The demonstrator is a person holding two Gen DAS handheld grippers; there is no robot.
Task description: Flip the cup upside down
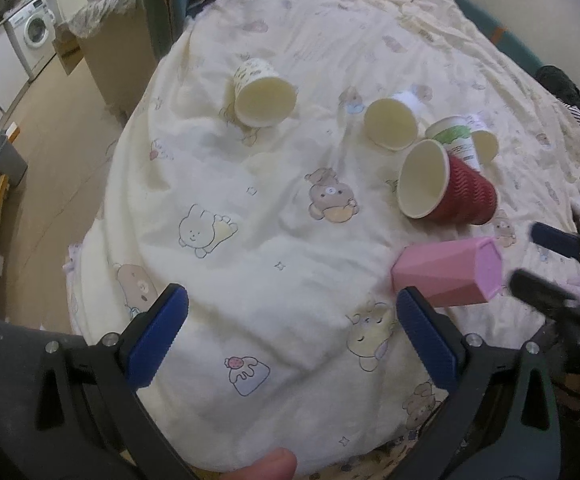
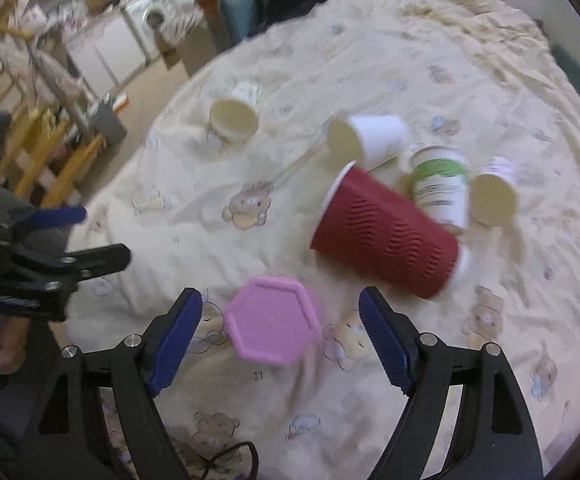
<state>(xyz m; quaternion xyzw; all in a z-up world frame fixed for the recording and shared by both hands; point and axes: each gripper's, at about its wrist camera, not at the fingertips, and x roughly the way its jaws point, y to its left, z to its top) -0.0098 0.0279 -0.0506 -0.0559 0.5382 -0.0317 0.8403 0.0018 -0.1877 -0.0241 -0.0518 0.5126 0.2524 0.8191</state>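
A pink hexagonal cup [image 2: 274, 320] lies on the cream bedspread with its flat base toward the right wrist camera; in the left wrist view the pink cup [image 1: 448, 274] lies on its side at the right. My right gripper [image 2: 280, 340] is open, its blue pads either side of the cup without touching. My left gripper [image 1: 292, 330] is open and empty over bare bedspread, left of the cup. The right gripper's fingers [image 1: 550, 240] show at the left wrist view's right edge.
Several paper cups lie on their sides further back: a red ribbed one [image 2: 386, 240], a white one [image 2: 370, 140], a green-labelled one [image 2: 440, 188], a patterned one [image 2: 236, 116]. The bed's left edge drops to the floor, with a yellow wooden frame [image 2: 46, 160].
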